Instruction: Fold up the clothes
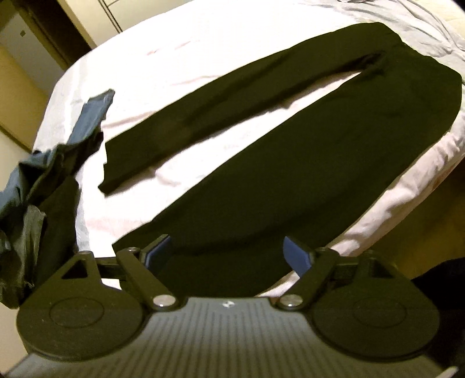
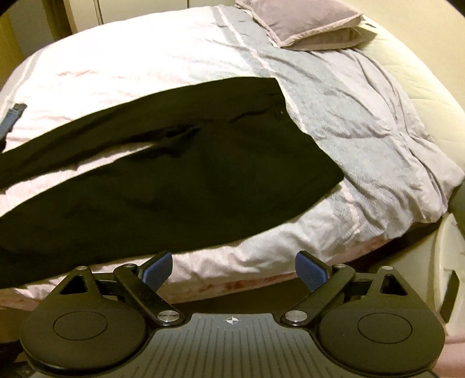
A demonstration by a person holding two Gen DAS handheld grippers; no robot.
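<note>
A pair of black trousers (image 1: 290,151) lies spread flat on the bed, legs apart, waistband at the far right in the left wrist view. It also shows in the right wrist view (image 2: 180,174), waistband towards the pillow. My left gripper (image 1: 229,253) is open and empty, just above the hem end of the near leg. My right gripper (image 2: 234,269) is open and empty, over the bed's near edge, a little short of the near leg's side.
A heap of dark blue and black clothes (image 1: 43,186) lies at the bed's left edge. The bed has a pale duvet (image 2: 348,116) and a pillow (image 2: 308,23) at the far end. A wall and cupboard doors (image 1: 37,37) stand behind.
</note>
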